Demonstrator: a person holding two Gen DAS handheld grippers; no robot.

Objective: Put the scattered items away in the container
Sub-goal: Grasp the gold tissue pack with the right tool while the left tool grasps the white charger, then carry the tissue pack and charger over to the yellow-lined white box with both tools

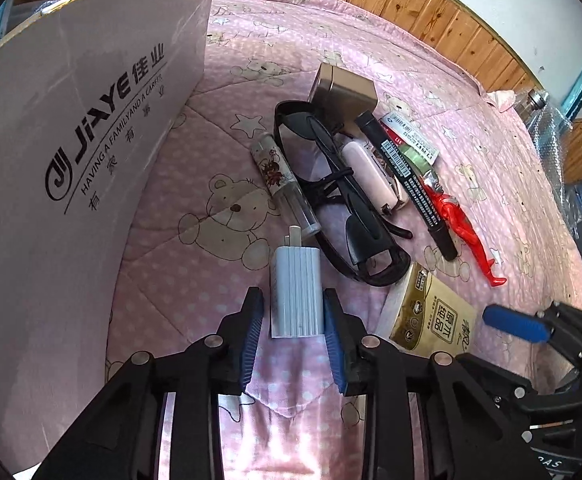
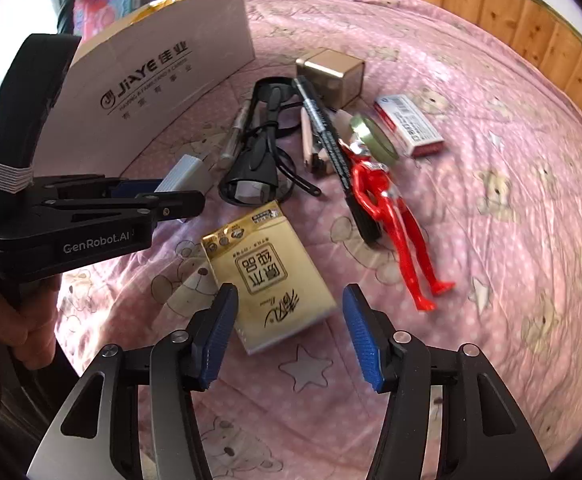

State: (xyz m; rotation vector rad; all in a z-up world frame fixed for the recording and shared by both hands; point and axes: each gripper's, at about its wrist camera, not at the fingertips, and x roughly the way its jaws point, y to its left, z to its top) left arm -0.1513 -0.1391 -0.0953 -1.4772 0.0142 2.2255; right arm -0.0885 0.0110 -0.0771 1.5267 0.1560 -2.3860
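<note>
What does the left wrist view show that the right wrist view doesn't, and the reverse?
Only the left wrist view shows the white charger squarely between the left gripper pads, prongs pointing away, and the bubble wrap at the bed's edge. Only the right wrist view shows the hand holding the left gripper and the right gripper open over the yellow tissue pack. Both show the cardboard box, sunglasses and red figure.

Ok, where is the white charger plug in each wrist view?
Left wrist: white charger plug sits low centre, between the left gripper jaws.
Right wrist: same plug at mid-left, ahead of the left gripper.
Shared landmark: the black glasses beside it.
</note>
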